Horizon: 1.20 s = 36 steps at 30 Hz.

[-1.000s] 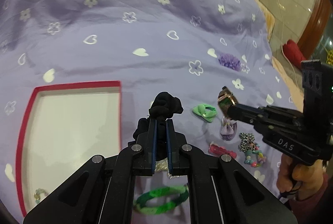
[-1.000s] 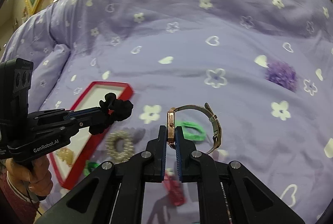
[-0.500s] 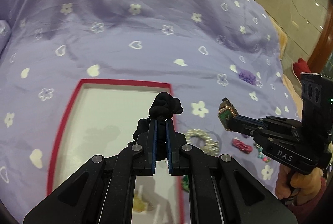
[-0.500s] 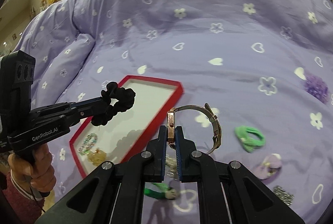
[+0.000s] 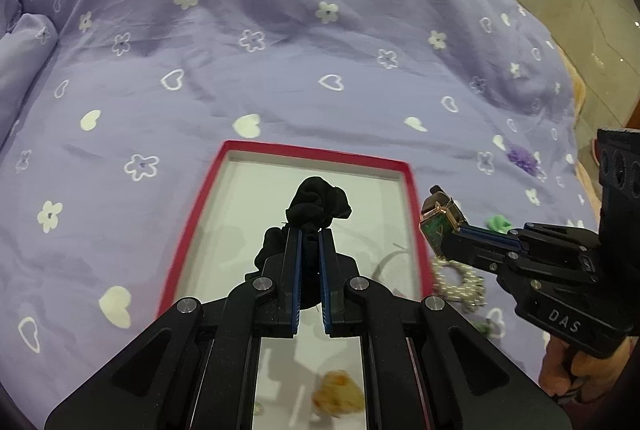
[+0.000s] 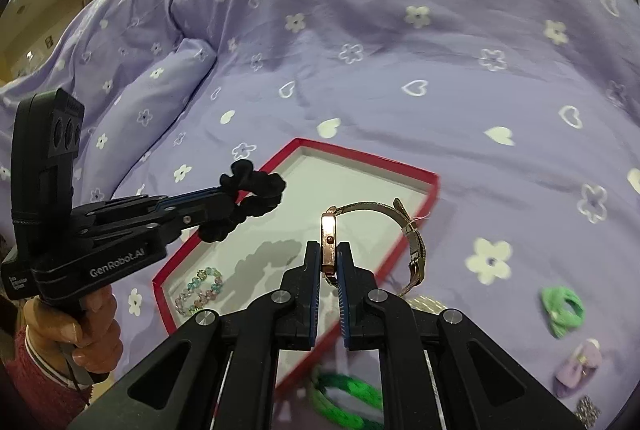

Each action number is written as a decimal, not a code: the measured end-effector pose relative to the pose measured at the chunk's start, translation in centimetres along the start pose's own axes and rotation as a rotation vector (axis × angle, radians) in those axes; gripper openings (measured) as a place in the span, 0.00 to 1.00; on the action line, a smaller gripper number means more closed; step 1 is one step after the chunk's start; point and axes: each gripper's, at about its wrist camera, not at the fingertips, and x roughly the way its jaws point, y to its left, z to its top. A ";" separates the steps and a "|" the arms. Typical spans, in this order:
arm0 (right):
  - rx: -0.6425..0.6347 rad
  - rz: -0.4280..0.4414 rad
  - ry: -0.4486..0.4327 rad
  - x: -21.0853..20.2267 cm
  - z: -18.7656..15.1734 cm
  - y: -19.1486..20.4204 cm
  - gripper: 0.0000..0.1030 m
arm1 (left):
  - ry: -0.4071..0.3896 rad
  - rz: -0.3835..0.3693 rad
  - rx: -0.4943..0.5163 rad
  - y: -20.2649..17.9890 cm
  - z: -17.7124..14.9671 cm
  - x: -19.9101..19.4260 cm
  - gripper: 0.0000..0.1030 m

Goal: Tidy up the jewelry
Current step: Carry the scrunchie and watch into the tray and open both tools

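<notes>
Above the white floor of a shallow red-rimmed tray [image 5: 412, 214], the left gripper [image 5: 310, 242] is clamped on a black fabric scrunchie [image 5: 318, 204], and beside it the right gripper [image 6: 329, 254] pinches the rose-gold case of a green-faced wristwatch with a metal mesh strap [image 6: 410, 242] over the tray's right edge. Inside the tray lie a pastel beaded bracelet [image 6: 200, 290] and a small amber-coloured piece [image 5: 338, 394]. Around it on the lilac heart-and-flower bedspread [image 5: 280, 78] rest a pearl bracelet [image 5: 460, 280], a green braided band [image 6: 348, 398], a green hair tie [image 6: 562, 308] and a lilac clip [image 6: 578, 372].
</notes>
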 end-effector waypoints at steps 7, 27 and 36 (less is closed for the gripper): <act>-0.056 -0.002 0.052 3.7 1.0 1.9 0.07 | 0.034 0.057 -0.001 1.9 0.3 2.6 0.06; -0.095 -0.027 0.184 10.3 0.5 1.3 0.09 | 0.164 0.063 0.037 2.4 -1.6 7.6 0.09; -0.085 -0.019 0.177 10.1 0.4 1.2 0.12 | 0.188 0.068 0.019 2.6 -1.6 7.7 0.30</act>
